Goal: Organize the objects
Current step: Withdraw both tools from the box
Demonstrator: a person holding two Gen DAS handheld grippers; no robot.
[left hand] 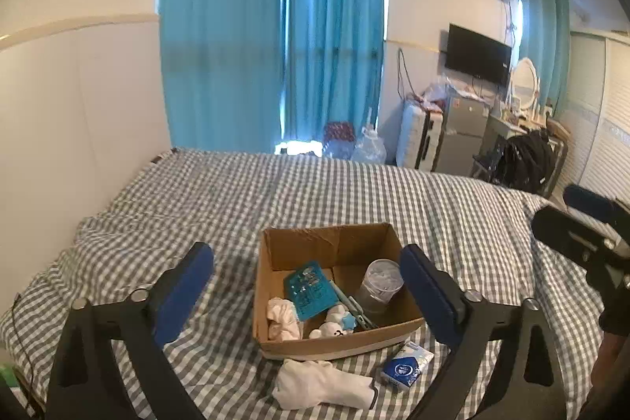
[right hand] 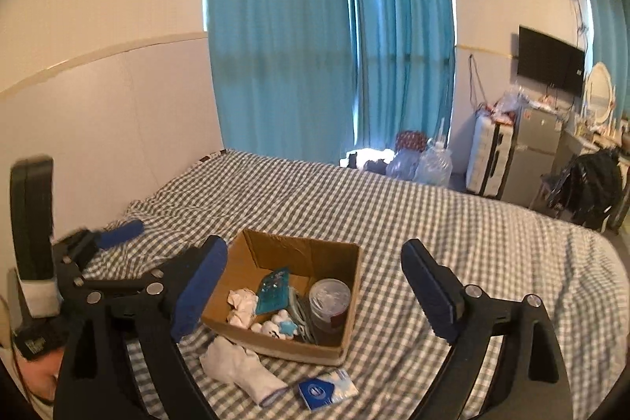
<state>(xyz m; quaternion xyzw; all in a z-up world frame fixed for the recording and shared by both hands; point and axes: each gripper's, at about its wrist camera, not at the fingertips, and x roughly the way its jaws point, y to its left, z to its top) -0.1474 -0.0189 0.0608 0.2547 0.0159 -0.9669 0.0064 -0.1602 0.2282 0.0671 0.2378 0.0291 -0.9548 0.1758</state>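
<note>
An open cardboard box (left hand: 275,343) (right hand: 346,335) sits on the checked bedspread. It holds a clear plastic cup (left hand: 380,284) (right hand: 328,302), a teal card (left hand: 311,288) (right hand: 273,288), a crumpled white cloth (left hand: 281,317) (right hand: 242,306) and a small white and blue toy (left hand: 334,323) (right hand: 279,327). A white glove (left hand: 323,384) (right hand: 244,367) and a blue and white tissue pack (left hand: 407,365) (right hand: 327,388) lie on the bed in front of the box. My left gripper (left hand: 307,296) is open and empty above the box. My right gripper (right hand: 315,290) is open and empty too.
The grey checked bed (left hand: 275,191) stretches back to blue curtains (left hand: 271,38). A white wall (left hand: 78,97) runs along the left. The right gripper shows at the left view's right edge (left hand: 582,235). Water bottles, a suitcase and a fridge (right hand: 531,152) stand beyond the bed.
</note>
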